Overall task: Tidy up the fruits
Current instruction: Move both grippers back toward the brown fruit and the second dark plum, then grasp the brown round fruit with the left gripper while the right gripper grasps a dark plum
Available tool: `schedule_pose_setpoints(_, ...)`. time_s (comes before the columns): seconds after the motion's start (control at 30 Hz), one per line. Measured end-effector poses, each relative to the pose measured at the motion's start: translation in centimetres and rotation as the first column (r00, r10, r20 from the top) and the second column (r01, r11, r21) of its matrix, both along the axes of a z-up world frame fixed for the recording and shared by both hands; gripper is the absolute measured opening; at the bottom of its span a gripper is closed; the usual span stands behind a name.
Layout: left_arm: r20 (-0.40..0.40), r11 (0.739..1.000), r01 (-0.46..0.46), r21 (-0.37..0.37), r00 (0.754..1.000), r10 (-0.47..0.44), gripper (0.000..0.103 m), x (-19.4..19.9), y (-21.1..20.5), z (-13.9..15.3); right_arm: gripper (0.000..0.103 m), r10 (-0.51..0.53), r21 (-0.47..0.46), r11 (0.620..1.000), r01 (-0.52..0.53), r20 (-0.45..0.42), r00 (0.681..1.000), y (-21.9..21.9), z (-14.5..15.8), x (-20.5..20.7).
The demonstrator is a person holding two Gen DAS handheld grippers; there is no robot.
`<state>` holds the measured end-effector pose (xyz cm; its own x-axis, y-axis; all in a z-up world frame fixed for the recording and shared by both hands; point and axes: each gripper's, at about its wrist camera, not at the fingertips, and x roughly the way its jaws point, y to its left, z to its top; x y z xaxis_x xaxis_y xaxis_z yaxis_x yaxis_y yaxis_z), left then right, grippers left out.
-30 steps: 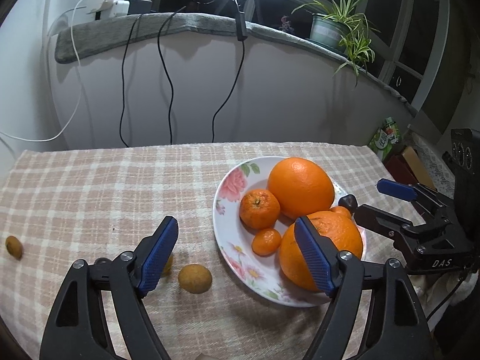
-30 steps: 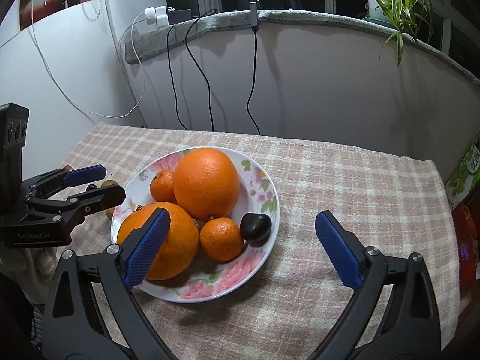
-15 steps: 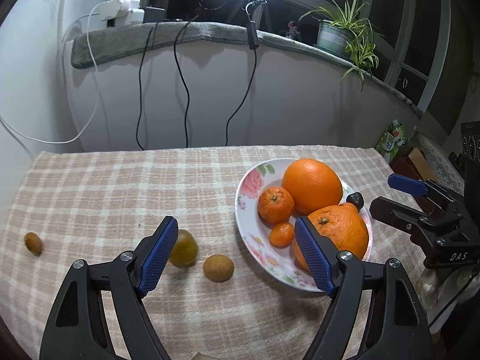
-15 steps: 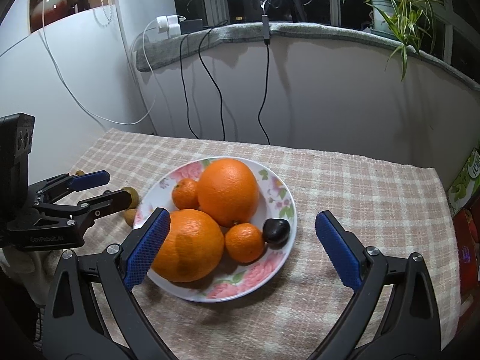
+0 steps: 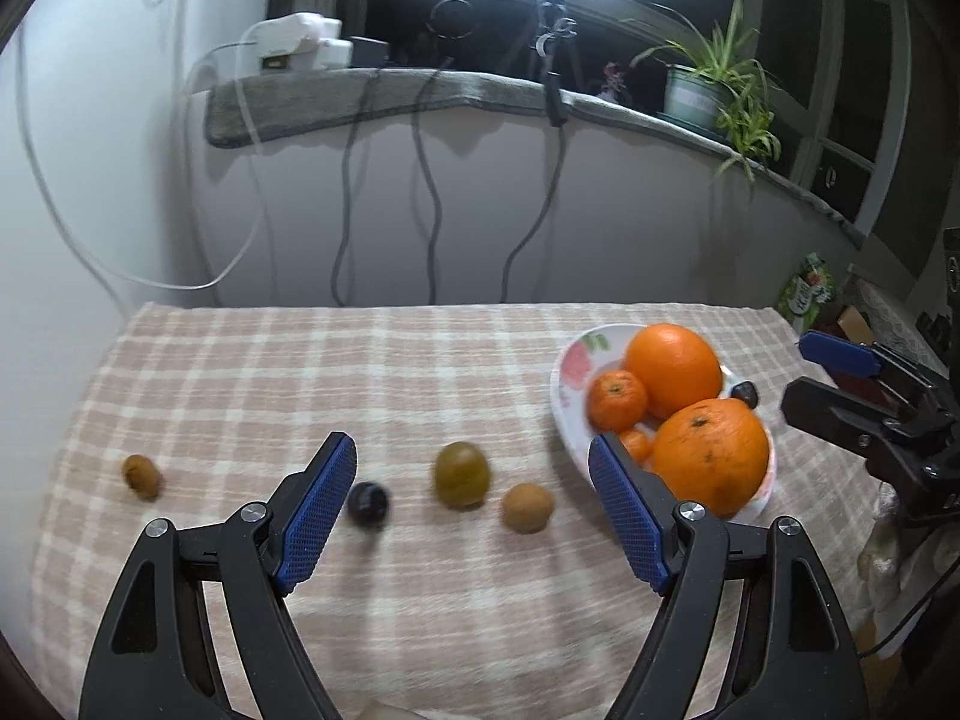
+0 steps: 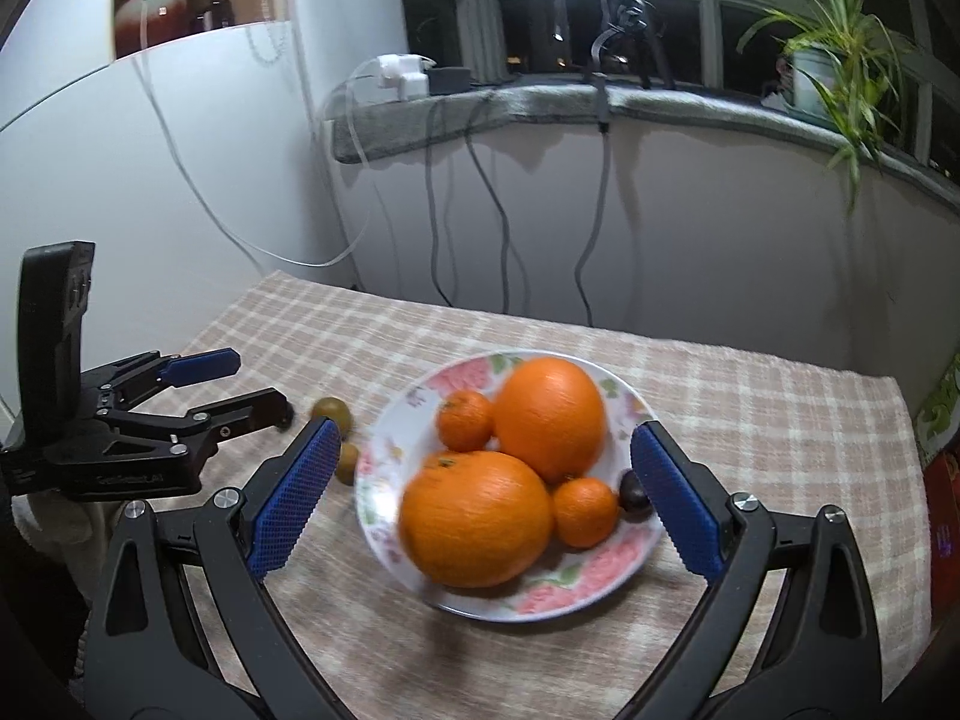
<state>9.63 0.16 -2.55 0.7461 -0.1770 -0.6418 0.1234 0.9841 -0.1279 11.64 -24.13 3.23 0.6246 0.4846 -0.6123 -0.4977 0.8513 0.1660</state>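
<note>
Starting at the far left of your left wrist view, there's a small brown fruit (image 5: 142, 476) sitting alone on the checked tablecloth (image 5: 300, 372), well apart from everything else. Next over is a dark round fruit (image 5: 368, 502), just beside your left gripper's (image 5: 468, 516) left pad, then a greenish fruit (image 5: 461, 474) and another brown one (image 5: 527, 507) lined up between the pads. Your left fingers are spread wide and holding nothing, which makes sense if you're lining up on one of those loose ones; my guess is the green one, since it's closest to centre.

Further right, the floral plate (image 5: 570, 360) already holds two big oranges (image 5: 673, 367), two small mandarins (image 5: 618, 400) and a dark fruit at its far edge, so that looks like the collection spot.

Your right gripper (image 6: 480, 498) hangs over the plate, fingers wide apart too, empty, straddling the oranges. It's probably just parked there while the left does the picking. Watch those round fruits though, they'll likely roll if you nudge them
</note>
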Motion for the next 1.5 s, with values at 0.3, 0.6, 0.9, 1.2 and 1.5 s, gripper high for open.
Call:
schedule_pose_setpoints(0.3,-0.008,0.994,-0.103,-0.030,0.995,0.102,0.080,-1.3,5.5,-0.3,0.099,0.129,-0.015,0.992,-0.129,0.010,0.992,4.9,0.4,-0.8)
schedule_pose_setpoints(0.6,-0.023,0.977,-0.209,-0.053,0.978,0.208,0.079,-2.4,11.1,-1.3,0.097,0.282,-0.030,0.959,-0.282,-0.010,0.959,11.1,-0.6,-1.8)
schedule_pose_setpoints(0.9,-0.059,0.967,-0.244,-0.078,0.969,0.240,0.065,-2.1,14.5,-2.6,0.071,0.349,-0.055,0.933,-0.355,-0.094,0.932,16.1,-3.7,-1.5)
schedule_pose_setpoints(1.2,-0.095,0.968,-0.242,-0.058,0.967,0.236,0.048,0.0,15.9,-3.9,0.060,0.344,-0.092,0.929,-0.358,-0.140,0.929,18.4,-6.0,-0.3)
schedule_pose_setpoints(1.5,-0.128,0.968,-0.248,-0.039,0.962,0.242,0.043,1.4,16.2,-5.1,0.051,0.345,-0.105,0.925,-0.365,-0.165,0.924,19.3,-6.9,0.5)
